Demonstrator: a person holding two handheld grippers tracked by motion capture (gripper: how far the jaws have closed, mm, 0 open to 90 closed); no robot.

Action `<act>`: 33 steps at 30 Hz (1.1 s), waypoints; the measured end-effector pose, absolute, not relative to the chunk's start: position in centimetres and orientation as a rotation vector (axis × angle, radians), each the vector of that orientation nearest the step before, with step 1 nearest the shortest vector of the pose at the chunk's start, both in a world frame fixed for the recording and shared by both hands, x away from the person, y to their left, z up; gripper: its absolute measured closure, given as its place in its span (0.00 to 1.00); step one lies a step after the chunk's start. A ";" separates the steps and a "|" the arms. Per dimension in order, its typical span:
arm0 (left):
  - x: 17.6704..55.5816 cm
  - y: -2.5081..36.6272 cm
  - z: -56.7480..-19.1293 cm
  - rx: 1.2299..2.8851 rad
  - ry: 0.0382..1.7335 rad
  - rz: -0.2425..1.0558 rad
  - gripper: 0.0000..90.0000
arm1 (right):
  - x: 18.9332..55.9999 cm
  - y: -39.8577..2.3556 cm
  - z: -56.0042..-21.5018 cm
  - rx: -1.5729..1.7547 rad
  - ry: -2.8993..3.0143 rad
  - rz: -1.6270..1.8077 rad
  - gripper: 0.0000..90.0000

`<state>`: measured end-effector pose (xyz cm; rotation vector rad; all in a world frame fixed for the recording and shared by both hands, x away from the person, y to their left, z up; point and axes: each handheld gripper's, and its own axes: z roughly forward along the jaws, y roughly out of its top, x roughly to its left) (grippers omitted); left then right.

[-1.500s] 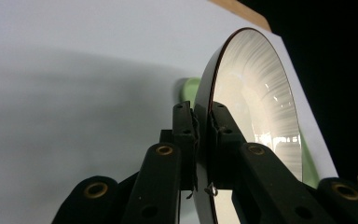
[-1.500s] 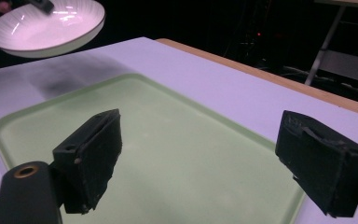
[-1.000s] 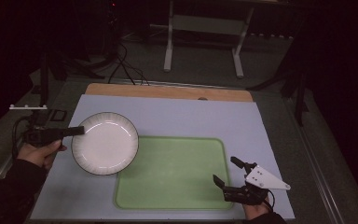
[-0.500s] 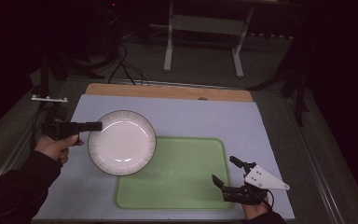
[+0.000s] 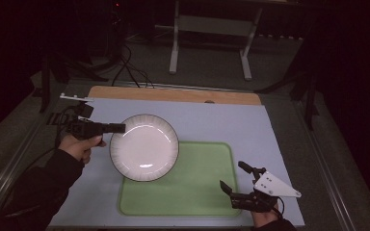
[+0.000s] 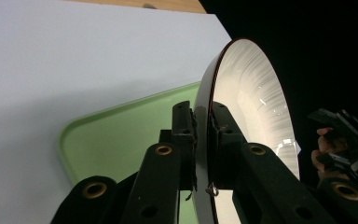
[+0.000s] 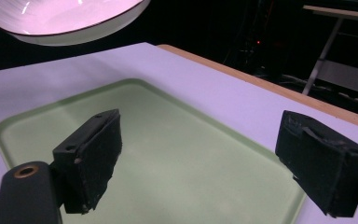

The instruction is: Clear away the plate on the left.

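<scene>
Your table (image 5: 221, 120) and green tray (image 5: 197, 187) sit as they did a second ago, but the plate (image 5: 144, 147) has travelled right and away from you, so it now hangs in the air overlapping the tray's near-left corner. Your left gripper (image 5: 118, 128) keeps its jaws clamped on the plate's rim, a pinch your left gripper view shows close up (image 6: 203, 140), one pad on each face. Your right gripper (image 5: 236, 177) has stayed at the tray's right edge, jaws wide apart and empty, as its own view confirms (image 7: 205, 158).
</scene>
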<state>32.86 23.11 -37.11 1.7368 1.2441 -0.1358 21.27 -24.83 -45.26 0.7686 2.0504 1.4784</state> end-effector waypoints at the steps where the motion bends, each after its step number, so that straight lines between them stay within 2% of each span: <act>1: 33.0 22.8 -37.1 1.741 1.239 -0.143 0.92 | 21.2 -24.8 -45.3 0.768 2.053 1.480 0.16; 19: 34.1 17.4 -37.6 1.829 1.162 -0.178 0.91 | 21.0 -25.1 -45.1 0.758 2.027 1.496 0.16; 33: 34.9 14.0 -40.2 1.863 1.157 -0.223 0.91 | 20.8 -25.3 -44.9 0.734 2.009 1.519 0.16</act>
